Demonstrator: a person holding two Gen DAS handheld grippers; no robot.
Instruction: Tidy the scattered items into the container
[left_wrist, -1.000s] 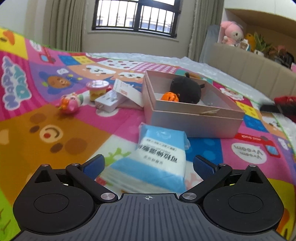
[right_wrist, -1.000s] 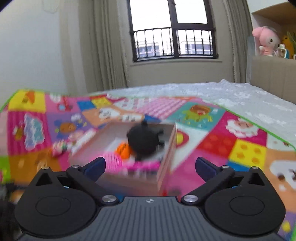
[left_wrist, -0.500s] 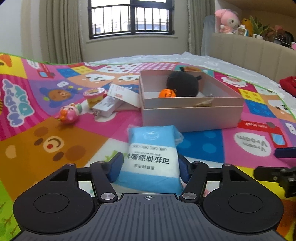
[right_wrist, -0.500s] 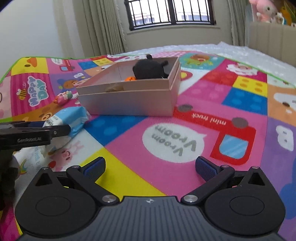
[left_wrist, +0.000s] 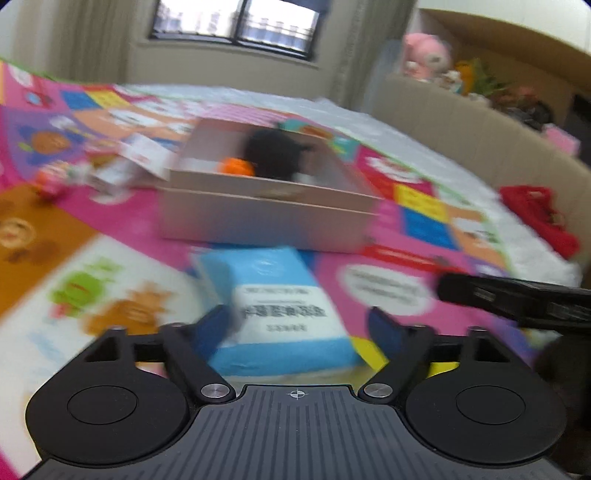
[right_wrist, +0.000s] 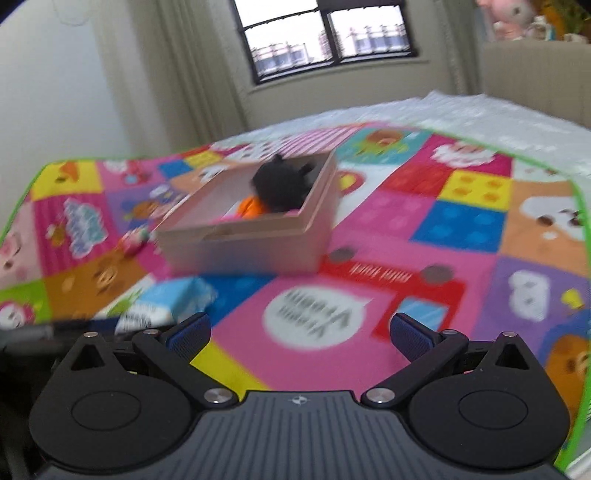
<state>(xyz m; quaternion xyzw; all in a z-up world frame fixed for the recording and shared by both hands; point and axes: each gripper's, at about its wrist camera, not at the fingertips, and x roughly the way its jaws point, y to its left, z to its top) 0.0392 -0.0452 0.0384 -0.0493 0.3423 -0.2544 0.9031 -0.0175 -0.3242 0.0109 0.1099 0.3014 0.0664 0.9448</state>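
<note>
A blue and white tissue pack (left_wrist: 280, 306) lies on the colourful play mat between the fingers of my left gripper (left_wrist: 301, 326). The jaws are opening, and a gap shows at the right pad. Beyond it stands the pink cardboard box (left_wrist: 266, 192) holding a black plush (left_wrist: 275, 153) and an orange toy (left_wrist: 236, 168). My right gripper (right_wrist: 299, 330) is open over the mat with nothing between its fingers. The box (right_wrist: 243, 229) and tissue pack (right_wrist: 170, 302) sit ahead to its left. Both views are blurred.
Left of the box lie a pink figurine (left_wrist: 50, 181), a white packet (left_wrist: 110, 177) and a white card (left_wrist: 146, 153). The other gripper's black finger (left_wrist: 517, 299) reaches in from the right. A red cloth (left_wrist: 539, 214) lies on the white bedspread, and plush toys (left_wrist: 424, 55) sit on a shelf.
The left jaws stood wide, closed onto the tissue pack, and now stand apart again. The left view has swung, and the right gripper has pulled back from the box.
</note>
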